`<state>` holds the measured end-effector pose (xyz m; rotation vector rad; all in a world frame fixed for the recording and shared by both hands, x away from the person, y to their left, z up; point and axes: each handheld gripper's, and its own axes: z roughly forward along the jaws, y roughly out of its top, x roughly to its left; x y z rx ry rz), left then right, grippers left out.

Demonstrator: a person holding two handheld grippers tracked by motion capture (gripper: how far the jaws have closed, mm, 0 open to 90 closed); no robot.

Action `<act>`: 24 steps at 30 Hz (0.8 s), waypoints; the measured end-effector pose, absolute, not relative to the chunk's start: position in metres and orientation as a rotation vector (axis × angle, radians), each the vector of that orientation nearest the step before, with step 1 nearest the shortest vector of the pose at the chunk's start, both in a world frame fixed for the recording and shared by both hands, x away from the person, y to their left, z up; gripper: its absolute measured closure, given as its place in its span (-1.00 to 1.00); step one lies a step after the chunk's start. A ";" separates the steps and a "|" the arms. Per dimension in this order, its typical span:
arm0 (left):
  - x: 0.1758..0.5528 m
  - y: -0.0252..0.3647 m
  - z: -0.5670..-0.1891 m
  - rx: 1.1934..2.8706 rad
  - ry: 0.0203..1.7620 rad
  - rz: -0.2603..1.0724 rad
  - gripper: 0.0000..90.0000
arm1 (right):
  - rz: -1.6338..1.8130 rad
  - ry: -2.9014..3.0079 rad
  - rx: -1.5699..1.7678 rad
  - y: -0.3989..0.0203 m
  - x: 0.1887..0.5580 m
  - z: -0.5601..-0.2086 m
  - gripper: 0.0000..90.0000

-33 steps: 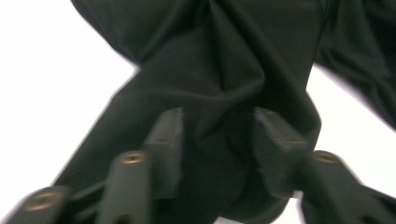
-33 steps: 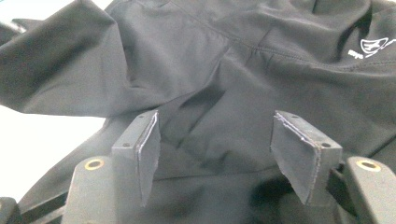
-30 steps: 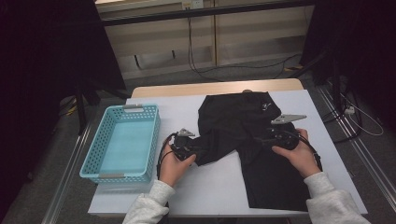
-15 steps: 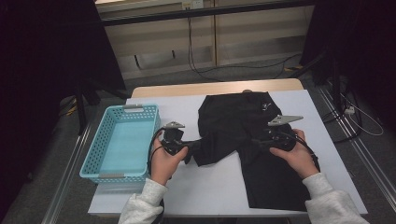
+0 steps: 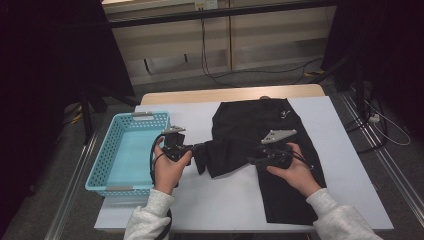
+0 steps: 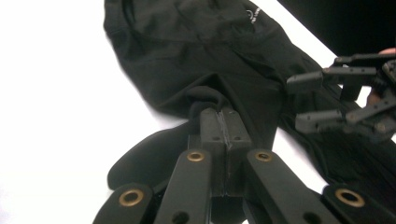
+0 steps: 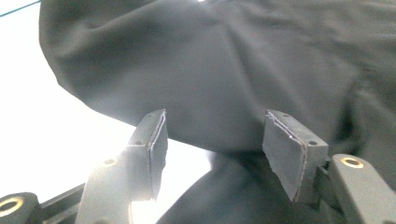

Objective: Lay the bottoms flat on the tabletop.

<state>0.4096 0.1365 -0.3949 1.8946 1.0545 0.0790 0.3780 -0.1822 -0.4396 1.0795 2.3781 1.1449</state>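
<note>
A black garment (image 5: 265, 150), apparently a pair of trousers or shorts, is spread on the white table (image 5: 225, 200), its waist toward the far edge and one leg reaching the near edge. The other leg is folded across toward the left, and a bunched fold of it is pinched in the left claw (image 6: 223, 122), whose jaws are clenched flat together on the cloth. The right claw (image 5: 256, 161) is held low over the middle of the garment; its jaws have just been closing but stand apart, with cloth lying beneath and between them and the pads (image 7: 159, 140) not yet pressing on it. A light blue basket (image 5: 100, 167) stands at the table's left edge, just beside the left hand (image 5: 169, 167). Only a small bunch appears to be caught on the left, so a strong pull could slip the cloth free. If the right claw is closed on more than one layer, the fold could be dragged askew. A lift by one side alone would likely let the loose leg sag and undo the fold.
</note>
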 end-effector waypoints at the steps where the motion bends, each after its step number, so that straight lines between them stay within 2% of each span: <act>1: 0.410 0.138 -0.395 1.894 1.065 0.089 1.00 | 1.137 2.389 1.069 -0.179 0.378 -0.441 -0.09; 8: 0.411 0.132 -0.407 1.932 1.093 0.071 1.00 | 1.099 2.439 1.016 -0.160 0.384 -0.448 0.01; 18: 0.411 0.129 -0.411 1.953 1.094 0.086 1.00 | 1.023 2.482 0.875 -0.126 0.391 -0.458 0.34; 21: 0.410 0.128 -0.412 1.955 1.097 0.080 1.00 | 1.020 2.483 0.882 -0.125 0.393 -0.457 0.57; 22: 0.410 0.127 -0.412 1.957 1.097 0.080 1.00 | 1.028 2.491 0.885 -0.126 0.394 -0.457 0.74; 24: 0.410 0.127 -0.412 1.960 1.095 0.082 1.00 | 1.039 2.512 0.887 -0.127 0.394 -0.457 0.93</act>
